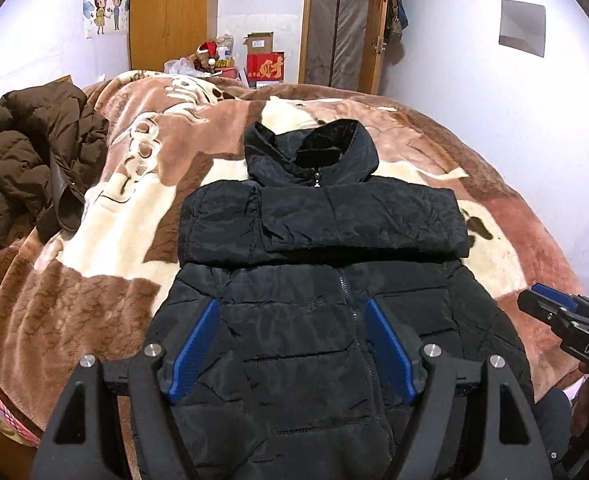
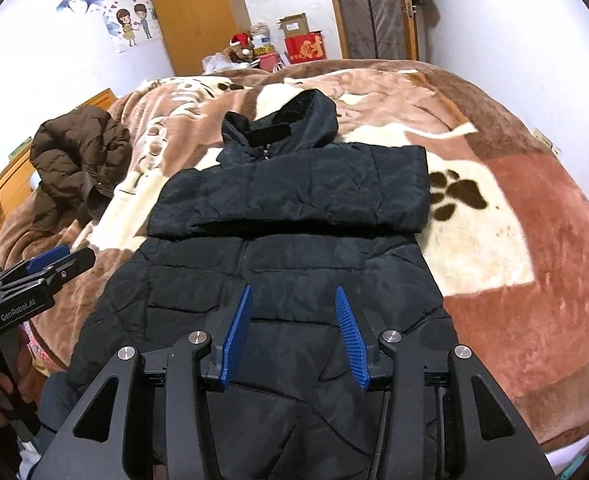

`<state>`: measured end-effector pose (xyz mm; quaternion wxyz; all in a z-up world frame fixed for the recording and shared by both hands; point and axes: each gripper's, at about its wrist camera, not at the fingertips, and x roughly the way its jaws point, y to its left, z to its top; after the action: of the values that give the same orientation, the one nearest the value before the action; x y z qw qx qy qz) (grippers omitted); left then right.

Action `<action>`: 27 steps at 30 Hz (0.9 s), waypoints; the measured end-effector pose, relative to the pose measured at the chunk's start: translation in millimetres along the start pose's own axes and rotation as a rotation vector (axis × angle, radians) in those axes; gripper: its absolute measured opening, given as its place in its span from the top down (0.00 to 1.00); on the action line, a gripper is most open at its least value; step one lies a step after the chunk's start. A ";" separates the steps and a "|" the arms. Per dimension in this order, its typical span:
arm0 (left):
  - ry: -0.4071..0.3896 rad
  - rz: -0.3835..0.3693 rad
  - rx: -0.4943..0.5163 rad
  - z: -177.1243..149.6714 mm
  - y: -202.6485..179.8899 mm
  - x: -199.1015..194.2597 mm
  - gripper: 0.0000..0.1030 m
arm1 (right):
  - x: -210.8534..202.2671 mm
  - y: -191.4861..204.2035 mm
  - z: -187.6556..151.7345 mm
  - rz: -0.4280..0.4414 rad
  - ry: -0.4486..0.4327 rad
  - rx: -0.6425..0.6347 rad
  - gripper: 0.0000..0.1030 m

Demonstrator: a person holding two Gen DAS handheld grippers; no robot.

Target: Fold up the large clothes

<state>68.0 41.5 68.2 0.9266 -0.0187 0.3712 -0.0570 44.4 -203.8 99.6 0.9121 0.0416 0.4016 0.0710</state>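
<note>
Hovering over the black jacket (image 1: 318, 280) lying mid-frame on the bed blanket (image 1: 94, 216), sleeves already crossed over its chest, the left gripper (image 1: 292, 350) and right gripper (image 2: 292, 338) are both hanging empty, jaws apart, probably lining up the hem fold.

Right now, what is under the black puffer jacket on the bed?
The brown and cream plush blanket shows all around the black puffer jacket. What the blanket's pattern does beneath the jacket is covered.
</note>
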 end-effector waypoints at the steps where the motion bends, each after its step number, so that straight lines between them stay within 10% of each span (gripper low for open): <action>1: -0.003 -0.002 -0.001 1.1 -0.4 -1.0 0.25 | -0.5 0.2 1.9 0.002 -0.004 0.002 0.56; 27: 0.004 0.007 0.012 115.7 30.4 124.2 0.25 | 132.2 -23.0 136.5 0.007 0.041 0.025 0.53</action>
<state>239.8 56.0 64.4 0.9262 -0.0117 0.3727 -0.0559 235.6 -207.5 92.4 0.9028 0.0529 0.4209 0.0701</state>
